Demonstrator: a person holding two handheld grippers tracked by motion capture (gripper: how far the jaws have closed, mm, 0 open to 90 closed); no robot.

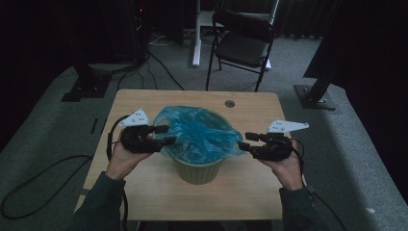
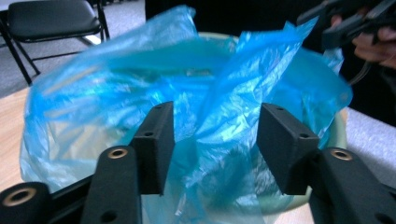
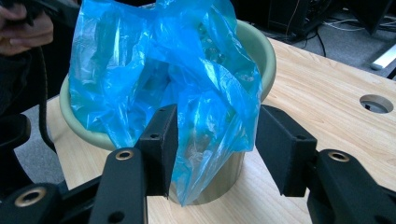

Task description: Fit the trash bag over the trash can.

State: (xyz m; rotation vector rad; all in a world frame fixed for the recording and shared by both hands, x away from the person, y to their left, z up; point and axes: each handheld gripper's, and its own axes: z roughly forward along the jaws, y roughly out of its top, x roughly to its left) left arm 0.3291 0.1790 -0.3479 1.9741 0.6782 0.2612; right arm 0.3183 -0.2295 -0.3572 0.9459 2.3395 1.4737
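A green bin [image 1: 198,169] holds a crumpled blue bag [image 1: 202,131]. Left tongs [image 1: 166,135] at nine o'clock and right tongs [image 1: 244,141] at three are both released.

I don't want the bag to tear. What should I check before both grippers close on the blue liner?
1. Left gripper open: ok.
2. Right gripper open: ok.
3. Blue bag film between left jaws: ok.
4. Film between right jaws: ok, a hanging flap.
5. Green bin upright on the table: ok.
6. Bag edge folded evenly over the rim: not ok, bunched inside.
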